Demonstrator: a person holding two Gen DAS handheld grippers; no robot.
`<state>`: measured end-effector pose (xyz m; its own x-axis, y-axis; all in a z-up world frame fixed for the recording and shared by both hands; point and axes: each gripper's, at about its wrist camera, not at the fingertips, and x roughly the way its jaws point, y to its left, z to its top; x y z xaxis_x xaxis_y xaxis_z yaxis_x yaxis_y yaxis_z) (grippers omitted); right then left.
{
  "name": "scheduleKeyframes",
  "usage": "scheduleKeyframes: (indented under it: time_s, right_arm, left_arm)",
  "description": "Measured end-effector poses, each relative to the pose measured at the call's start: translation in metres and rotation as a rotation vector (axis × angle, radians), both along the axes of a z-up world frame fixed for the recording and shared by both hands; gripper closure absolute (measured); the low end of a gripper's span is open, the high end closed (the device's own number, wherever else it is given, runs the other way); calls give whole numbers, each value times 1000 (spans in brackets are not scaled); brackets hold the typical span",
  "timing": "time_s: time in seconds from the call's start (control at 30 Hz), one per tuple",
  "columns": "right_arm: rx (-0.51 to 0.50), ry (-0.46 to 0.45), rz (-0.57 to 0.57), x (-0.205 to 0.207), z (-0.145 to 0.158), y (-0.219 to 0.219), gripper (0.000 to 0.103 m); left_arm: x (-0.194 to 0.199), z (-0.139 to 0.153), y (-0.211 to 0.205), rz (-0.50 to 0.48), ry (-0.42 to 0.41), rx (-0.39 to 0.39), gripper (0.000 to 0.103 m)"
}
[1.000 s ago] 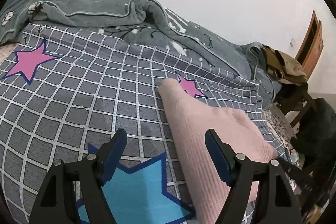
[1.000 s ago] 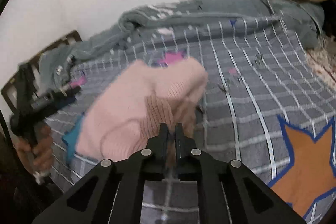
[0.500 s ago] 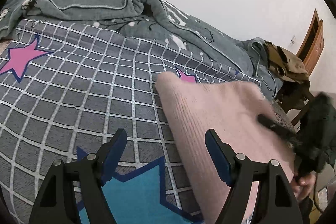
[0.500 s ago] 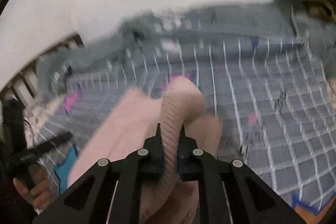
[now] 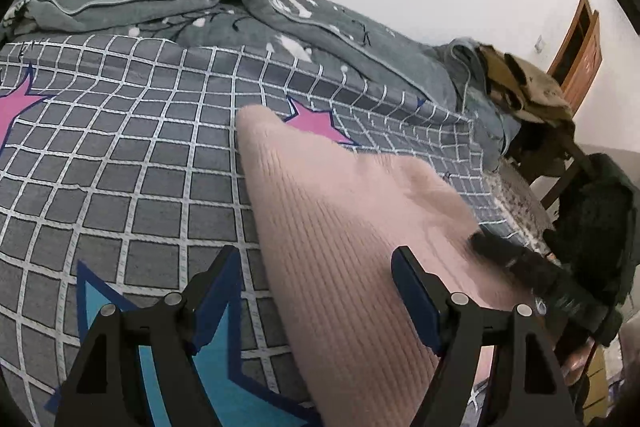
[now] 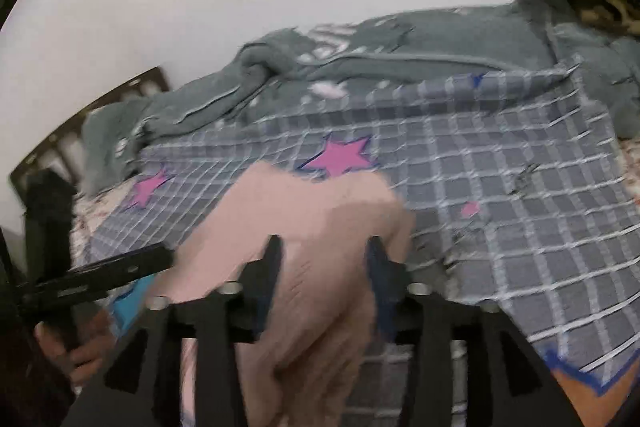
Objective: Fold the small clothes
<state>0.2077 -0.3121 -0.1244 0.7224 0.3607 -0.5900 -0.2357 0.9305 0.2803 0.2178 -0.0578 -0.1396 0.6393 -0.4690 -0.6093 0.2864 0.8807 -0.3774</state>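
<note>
A pink ribbed knit garment [image 5: 344, 227] lies folded over on the grey grid bedsheet [image 5: 120, 155] with its star prints. My left gripper [image 5: 314, 267] is open, low over the garment's left edge, with cloth and sheet showing between its blue pads. My right gripper [image 6: 326, 253] hovers over the garment [image 6: 320, 227]; its jaws are opening, cloth lies between the fingers, and the pads stand off it. The right gripper [image 5: 516, 267] shows as a black bar on the garment's right side, blurred. A hand holds the left gripper [image 6: 104, 275] at the left.
A rumpled grey quilt [image 5: 248, 3] is bunched along the bed's far side against the white wall. A wooden chair [image 5: 576, 51] draped with brown clothes [image 5: 524, 87] stands beyond the bed's right end, above a dark bundle [image 5: 592, 223]. A dark headboard [image 6: 80, 131] is at the left.
The right gripper was shut on a fold of the pink garment and carried it across; now its jaws stand apart and the fold lies down. The left gripper drifted slightly toward the garment.
</note>
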Motion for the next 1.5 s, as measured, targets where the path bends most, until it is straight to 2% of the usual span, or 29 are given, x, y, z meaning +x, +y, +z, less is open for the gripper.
scheduleKeyframes:
  time_s: [0.03, 0.07, 0.17, 0.23, 0.3, 0.37, 0.5, 0.57, 0.8, 0.97, 1.0, 1.03, 1.07, 1.1, 1.17, 1.3, 1.5]
  right_arm:
    - [-28, 33, -6, 5, -8, 3, 60]
    - [-55, 58, -8, 7, -17, 5, 74]
    - [-46, 15, -1, 1, -13, -4, 82]
    - [-14, 13, -7, -1, -11, -13, 82]
    - [1, 50, -7, 4, -20, -16, 77]
    - [-7, 83, -15, 9, -26, -17, 52]
    - [40, 119, -32, 12, -32, -24, 43]
    - [52, 141, -39, 15, -37, -24, 39]
    - [78, 166, -17, 20, -42, -23, 39]
    - [100, 183, 4, 27, -48, -19, 39]
    - [118, 191, 8, 30, -49, -19, 39]
    - [141, 199, 17, 33, -50, -19, 43]
    - [172, 207, 34, 35, -51, -19, 55]
    - [199, 206, 50, 36, -50, -18, 60]
    - [174, 171, 51, 33, -43, -12, 67]
    - [165, 94, 58, 27, -28, 3, 70]
    - [203, 54, 96, 40, -14, 48, 71]
  left_arm:
    - [0, 0, -2, 5, 2, 8, 27]
    - [0, 0, -3, 10, 6, 10, 27]
    - [-3, 2, -5, 15, 14, 8, 27]
    - [-7, 4, -6, 12, 8, 21, 27]
    - [-11, 6, -8, 18, 2, 47, 27]
    - [-13, 6, -8, 16, 13, 58, 27]
    - [-13, -1, -7, 12, 44, 55, 26]
    - [-10, -7, -6, 10, 68, 22, 26]
    - [7, -27, -8, -32, 142, -83, 26]
    - [14, -30, -12, -46, 142, -133, 44]
    - [12, -28, -12, -45, 125, -134, 52]
    - [12, -26, -12, -42, 109, -132, 57]
    - [10, -23, -12, -39, 91, -130, 59]
    - [9, -21, -12, -38, 77, -129, 61]
    - [7, -17, -9, -34, 52, -132, 63]
    - [6, -13, 8, -23, 37, -146, 64]
    - [12, 3, 57, 41, 7, -127, 64]
